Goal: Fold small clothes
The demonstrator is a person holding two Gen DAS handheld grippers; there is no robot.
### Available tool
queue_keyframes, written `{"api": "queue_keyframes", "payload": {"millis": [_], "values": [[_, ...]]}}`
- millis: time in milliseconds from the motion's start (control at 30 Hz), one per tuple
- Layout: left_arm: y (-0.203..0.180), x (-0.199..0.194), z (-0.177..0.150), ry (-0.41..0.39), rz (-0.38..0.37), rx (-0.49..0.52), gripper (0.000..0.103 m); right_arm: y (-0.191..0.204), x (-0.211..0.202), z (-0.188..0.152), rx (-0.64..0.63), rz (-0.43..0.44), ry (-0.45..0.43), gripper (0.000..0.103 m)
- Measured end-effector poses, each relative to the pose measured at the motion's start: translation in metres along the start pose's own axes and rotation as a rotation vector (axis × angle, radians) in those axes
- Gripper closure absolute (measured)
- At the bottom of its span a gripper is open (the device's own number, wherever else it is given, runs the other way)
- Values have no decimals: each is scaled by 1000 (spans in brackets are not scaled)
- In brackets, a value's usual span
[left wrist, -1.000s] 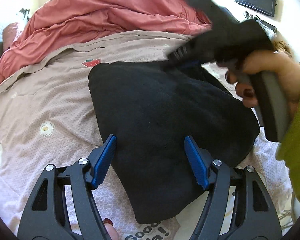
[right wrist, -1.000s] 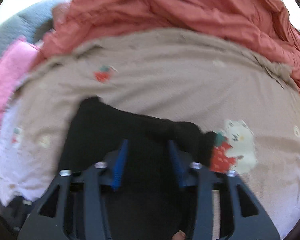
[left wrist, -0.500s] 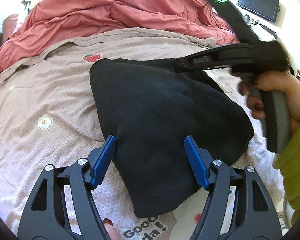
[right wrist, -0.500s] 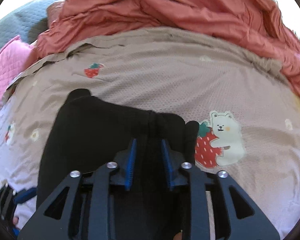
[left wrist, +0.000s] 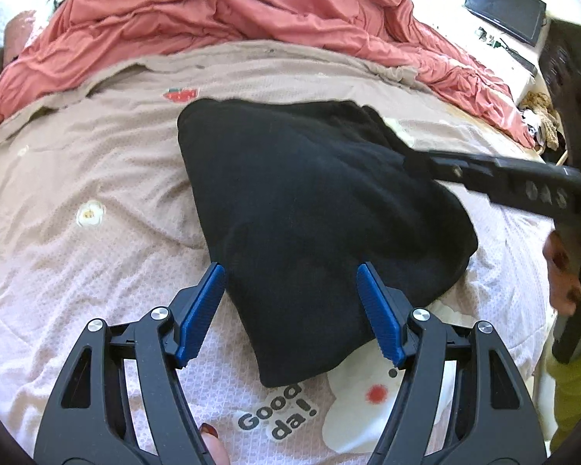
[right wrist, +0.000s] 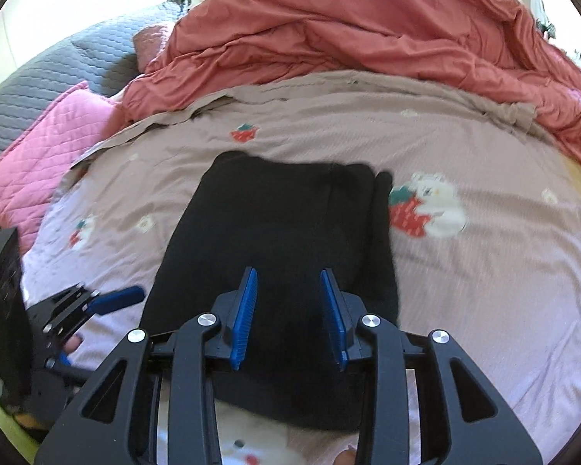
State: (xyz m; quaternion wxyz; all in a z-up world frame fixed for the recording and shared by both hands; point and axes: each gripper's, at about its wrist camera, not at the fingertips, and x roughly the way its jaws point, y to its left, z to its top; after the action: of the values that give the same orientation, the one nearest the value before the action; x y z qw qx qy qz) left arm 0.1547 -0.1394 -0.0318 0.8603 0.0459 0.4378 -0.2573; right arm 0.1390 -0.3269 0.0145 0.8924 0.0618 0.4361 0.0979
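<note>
Right gripper [right wrist: 289,312] now parted and drawn back off black garment [left wrist: 313,209].
Folded mid-bedsheet [left wrist: 77,162]; left gripper [left wrist: 290,310] spread wide, empty; further folds possibly left.

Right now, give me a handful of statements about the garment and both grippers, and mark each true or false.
1. The black garment lies on the printed bedsheet. True.
2. The left gripper is clamped shut on the garment. False: its blue pads stand wide apart, one on either side of the garment's near end.
3. A red comforter is bunched up at the far side of the bed. True.
4. The right gripper holds a white sock. False: its pads are apart with only the black garment behind them.
5. A strawberry-and-bear print shows beside the garment. True.
</note>
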Motion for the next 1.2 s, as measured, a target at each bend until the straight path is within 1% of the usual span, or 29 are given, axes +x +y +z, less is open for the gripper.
{"api": "queue_keyframes", "payload": {"millis": [133,267,300,333,367,467,533,567,600,633,700,800,833,867,900,933,967,1033,1067,1100,1133,1167,1200], "values": [[8,8,-2,42,-21,-38,41,0,5,-14,0,-28,18,70],[17,7,0,40,-64,-86,40,-9,-6,-19,50,-17,-15,69],[20,5,1,32,-72,-100,39,-13,-11,-19,62,-15,-28,62],[24,4,2,25,-82,-121,39,-18,-14,-19,74,-26,-39,50],[26,4,2,21,-88,-134,38,-23,-16,-18,86,-38,-44,46],[33,8,3,8,-98,-173,34,-41,-13,-11,138,-48,-43,41],[37,12,5,10,-107,-197,31,-48,-8,-3,155,-2,-36,26],[40,14,6,4,-118,-215,29,-49,-3,4,162,25,-30,22],[42,15,7,-2,-125,-228,27,-50,2,10,166,41,-24,15],[45,16,8,-8,-130,-242,26,-51,8,16,170,56,-12,14],[53,20,11,-14,-153,-280,24,-56,23,27,186,54,7,13],[60,28,12,1,-208,-320,23,-68,52,33,223,57,85,12],[60,30,13,6,-219,-327,23,-72,62,32,234,75,122,13],[60,32,13,10,-233,-331,23,-74,73,29,246,106,163,15],[59,34,13,14,-239,-332,23,-75,80,26,250,121,181,20],[59,37,14,21,-244,-333,23,-73,84,25,247,137,191,26],[59,40,14,28,-257,-342,23,-71,87,23,242,161,192,29],[61,47,14,38,-282,-360,23,-70,89,23,246,197,185,39],[61,49,14,39,-290,-367,23,-71,91,23,250,218,186,39],[61,51,13,40,-298,-373,23,-71,93,23,248,229,186,42],[61,53,12,38,-305,-378,25,-72,94,24,247,235,183,44],[60,54,12,34,-319,-375,35,-72,94,23,247,245,177,46],[58,53,12,28,-319,-371,38,-71,94,23,240,247,169,52]]}}
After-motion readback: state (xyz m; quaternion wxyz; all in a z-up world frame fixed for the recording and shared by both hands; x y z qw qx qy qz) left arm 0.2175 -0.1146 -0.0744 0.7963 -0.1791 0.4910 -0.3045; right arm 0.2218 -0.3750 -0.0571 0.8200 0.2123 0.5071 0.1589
